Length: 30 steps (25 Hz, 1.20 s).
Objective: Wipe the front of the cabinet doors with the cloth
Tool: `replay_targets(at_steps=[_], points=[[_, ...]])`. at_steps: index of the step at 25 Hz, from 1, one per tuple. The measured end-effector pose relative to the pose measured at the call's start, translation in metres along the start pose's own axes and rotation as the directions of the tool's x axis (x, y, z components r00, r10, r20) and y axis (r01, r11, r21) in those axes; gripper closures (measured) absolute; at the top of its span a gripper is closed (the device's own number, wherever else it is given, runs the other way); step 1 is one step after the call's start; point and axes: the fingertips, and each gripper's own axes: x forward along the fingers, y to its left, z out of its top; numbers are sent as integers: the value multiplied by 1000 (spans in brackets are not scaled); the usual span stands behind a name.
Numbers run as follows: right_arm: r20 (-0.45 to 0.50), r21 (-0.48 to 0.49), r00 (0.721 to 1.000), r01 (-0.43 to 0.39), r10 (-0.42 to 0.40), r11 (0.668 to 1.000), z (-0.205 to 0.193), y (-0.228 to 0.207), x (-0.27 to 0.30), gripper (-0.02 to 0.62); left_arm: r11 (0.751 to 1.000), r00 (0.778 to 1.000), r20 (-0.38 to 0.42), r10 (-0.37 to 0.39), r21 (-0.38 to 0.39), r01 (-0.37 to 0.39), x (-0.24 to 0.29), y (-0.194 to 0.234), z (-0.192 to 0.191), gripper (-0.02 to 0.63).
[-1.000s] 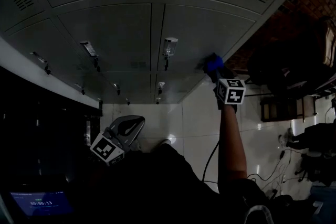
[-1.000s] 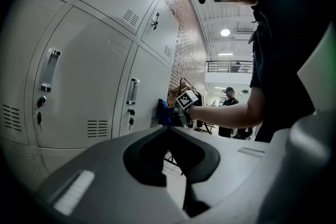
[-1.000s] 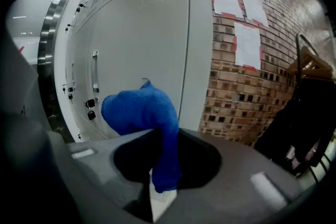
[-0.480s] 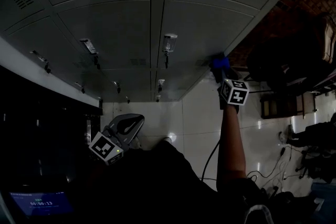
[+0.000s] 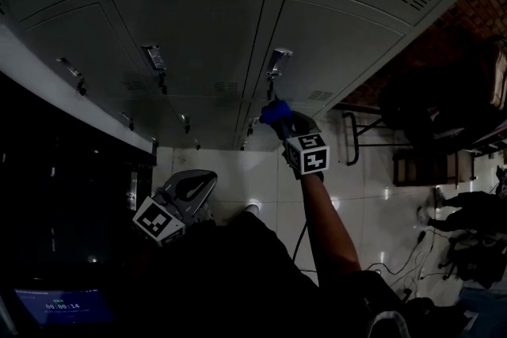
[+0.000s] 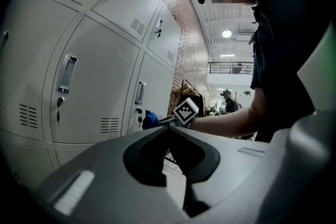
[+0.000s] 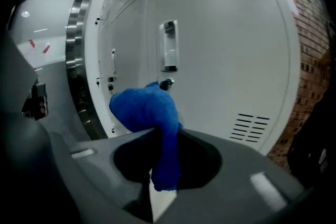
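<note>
Cloth (image 7: pixel 144 107), blue and bunched, sits pinched between the closed jaws of the right gripper (image 7: pixel 157 131) at the cabinet door (image 7: pixel 226 60) below its handle (image 7: pixel 168 45) for wiping, while the left gripper (image 6: pixel 169 131) hangs low, jaws together, empty.

The head view is dim and underexposed; both gripper views are brighter, fisheye-bent with dark corners, near foreground blurred.

Finish of the cabinet doors (image 7: pixel 236 34): smooth painted sheet metal, pale grey, satin. The door handle (image 7: pixel 168 45): bright glossy metal. The cloth (image 7: pixel 144 107): blue, soft fuzzy pile. The right tool (image 7: pixel 157 131): matt grey plastic. The floor (image 5: pixel 238 178): glossy white tile. The wall (image 6: pixel 184 23): rough brick.
</note>
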Motion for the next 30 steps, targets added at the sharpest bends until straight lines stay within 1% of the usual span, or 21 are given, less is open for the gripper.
replay_targets(at_steps=[3, 5, 7, 11, 15, 18, 25, 30], points=[[-10, -26, 998, -67, 67, 997, 5, 36, 21, 526, 1000, 1000, 7, 21, -14, -21, -12, 1, 5, 602], [-14, -36, 996, -84, 83, 996, 11, 46, 34, 526, 999, 999, 6, 43, -21, -42, -20, 4, 4, 603], [-15, -27, 997, -78, 78, 997, 15, 44, 47, 526, 998, 998, 6, 65, -22, -64, -26, 8, 3, 603], [-27, 19, 999, -37, 38, 999, 15, 25, 62, 526, 995, 995, 7, 95, -29, -94, -37, 10, 0, 603], [-29, 30, 999, 17, -17, 999, 13, 2, 62, 526, 993, 994, 3, 113, -35, -113, -42, 12, -2, 603], [-29, 41, 999, 43, -42, 998, 9, -14, 56, 526, 993, 993, 1, 115, -36, -115, -39, 13, -2, 603], [-32, 74, 994, 107, -105, 991, -2, -60, 33, 526, 998, 998, 1, 62, -11, -62, -14, 3, 4, 602], [-42, 113, 984, 179, -175, 977, -16, -108, 7, 526, 1000, 1000, -8, 27, -6, -27, 7, -6, 7, 602]])
